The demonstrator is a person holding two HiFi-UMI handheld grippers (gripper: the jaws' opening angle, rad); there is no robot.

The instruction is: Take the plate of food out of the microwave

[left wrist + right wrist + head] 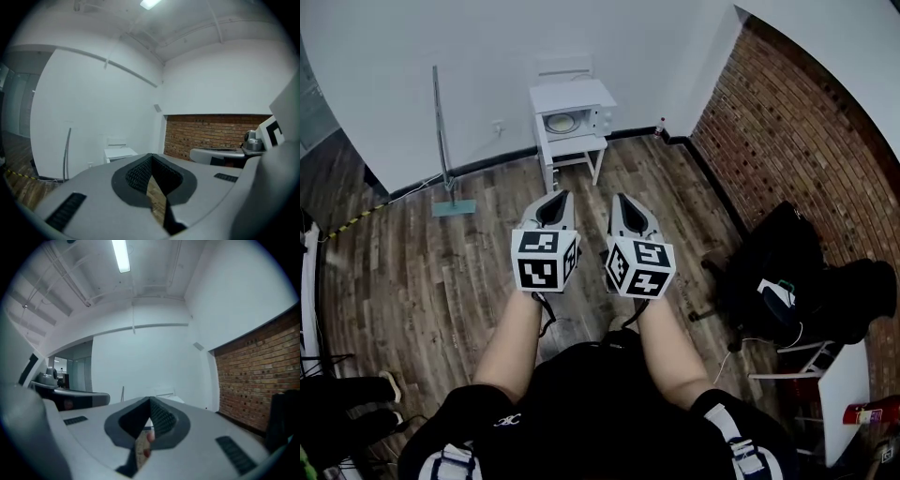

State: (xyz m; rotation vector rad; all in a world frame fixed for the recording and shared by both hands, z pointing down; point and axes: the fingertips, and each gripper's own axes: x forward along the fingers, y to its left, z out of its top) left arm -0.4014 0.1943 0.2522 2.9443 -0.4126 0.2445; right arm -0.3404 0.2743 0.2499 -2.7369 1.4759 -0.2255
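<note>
A white microwave (574, 108) stands on a small white table (572, 150) against the far wall, a few steps away. Through its window a pale plate (561, 122) shows; the food on it is too small to make out. My left gripper (556, 196) and right gripper (622, 198) are held side by side at waist height above the wood floor, both pointing at the microwave. The jaws of each meet at the tip with nothing between them. In the left gripper view the microwave (119, 153) peeks above the left gripper (151, 155). The right gripper (150, 400) hides most of it.
A thin upright pole on a flat base (452, 206) stands left of the table. A brick wall (787, 122) runs along the right. Black bags and a chair (778, 277) sit at the right, with a white table (848, 394) behind them. A small bottle (661, 127) stands in the corner.
</note>
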